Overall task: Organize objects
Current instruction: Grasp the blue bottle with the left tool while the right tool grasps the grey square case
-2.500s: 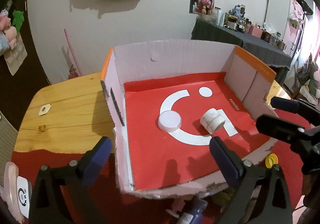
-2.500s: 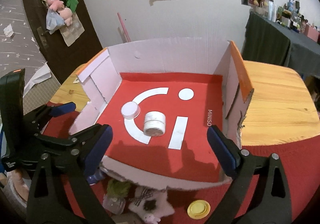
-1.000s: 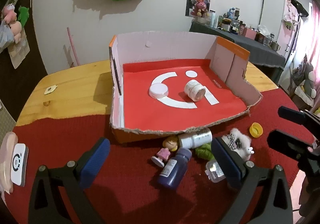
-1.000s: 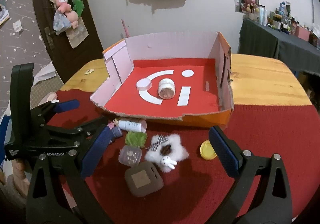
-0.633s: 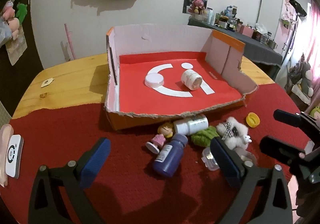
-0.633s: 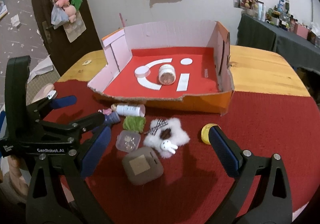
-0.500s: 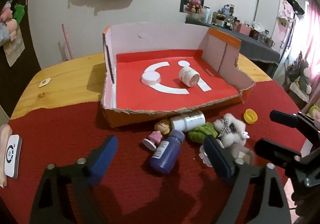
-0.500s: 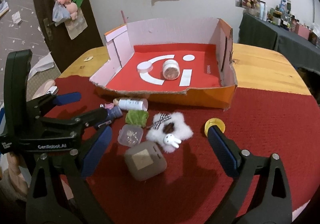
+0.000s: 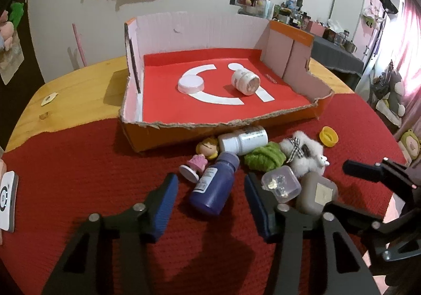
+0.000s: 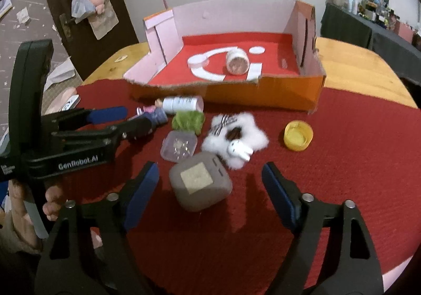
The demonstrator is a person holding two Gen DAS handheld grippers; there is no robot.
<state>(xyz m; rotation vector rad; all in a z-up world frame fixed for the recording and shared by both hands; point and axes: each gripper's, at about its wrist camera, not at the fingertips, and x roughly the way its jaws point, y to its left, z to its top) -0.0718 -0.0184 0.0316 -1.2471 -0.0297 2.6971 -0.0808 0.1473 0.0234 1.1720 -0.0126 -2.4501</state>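
Observation:
A purple bottle [image 9: 213, 187] lies on the red cloth between the fingers of my left gripper [image 9: 211, 199]. Its jaws are closing and the pads stand clear of the bottle. A grey rounded box [image 10: 200, 184] sits between the fingers of my right gripper [image 10: 210, 189], whose jaws are also closing without touching it. Beside these lie a small doll [image 9: 202, 156], a white bottle [image 9: 244, 141], a green fluffy piece [image 9: 264, 159], a white plush [image 10: 236, 138], a clear case [image 10: 179, 146] and a yellow cap [image 10: 298, 135].
A cardboard box [image 9: 210, 134] with a red floor stands behind the pile, holding a white lid [image 9: 190, 83] and a white jar [image 9: 245, 82] on its side. A white device [image 9: 5, 196] lies at the cloth's left edge. A hand [image 10: 18, 205] holds the left tool.
Both grippers have drawn back from over the box and sunk toward the pile on the cloth. Their jaws have narrowed, the left around the purple bottle, the right around the grey box.

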